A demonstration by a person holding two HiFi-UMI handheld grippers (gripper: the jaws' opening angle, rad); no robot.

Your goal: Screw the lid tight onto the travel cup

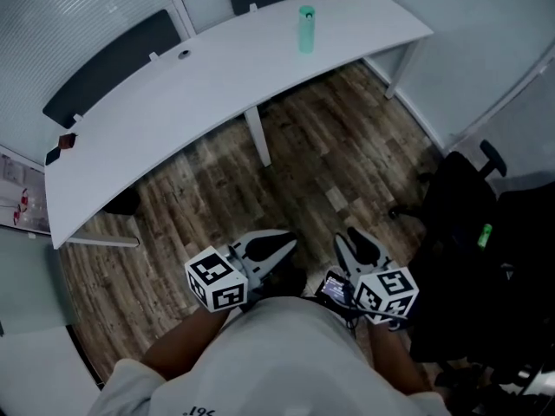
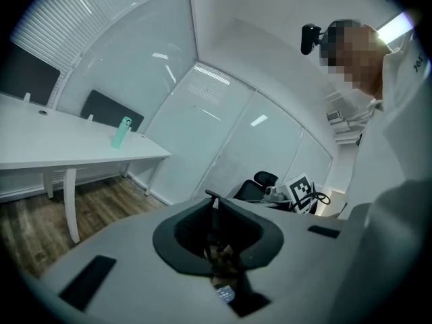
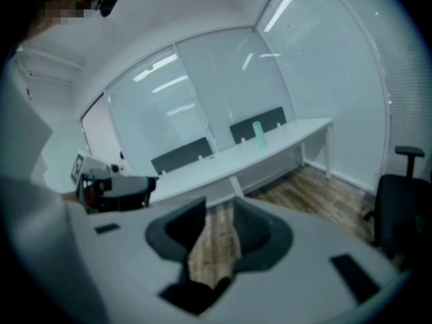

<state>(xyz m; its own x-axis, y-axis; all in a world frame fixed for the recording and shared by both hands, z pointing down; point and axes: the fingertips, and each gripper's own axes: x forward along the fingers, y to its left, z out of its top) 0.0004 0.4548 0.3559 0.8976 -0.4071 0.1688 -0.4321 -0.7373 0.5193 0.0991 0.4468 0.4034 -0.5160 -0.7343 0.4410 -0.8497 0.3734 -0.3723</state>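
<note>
Mint-green travel cup [image 1: 306,29]; white desk [image 1: 217,85]; brown wood-grain floor [image 1: 303,172] (grey streaks).

Cool overhead light is filling the room; lamp reflections are glaring on the glass wall [image 3: 169,86]; fisheye distortion is bending edges; the travel cup [image 1: 306,29] is showing soft.

The person wore a pale short-sleeved top [image 1: 286,354] with dark print [image 1: 204,411] at its seven o'clock edge; the left gripper [image 1: 279,248] was light grey, black inside its jaws; the left cube [image 1: 217,278], white with black square markers, sat at its jaws' eight o'clock; the right gripper [image 1: 354,237] looked alike, the right cube [image 1: 388,293] at its five o'clock; a small lit screen [image 1: 334,286] and black cable [image 2: 322,196] adjoined that cube.
</note>
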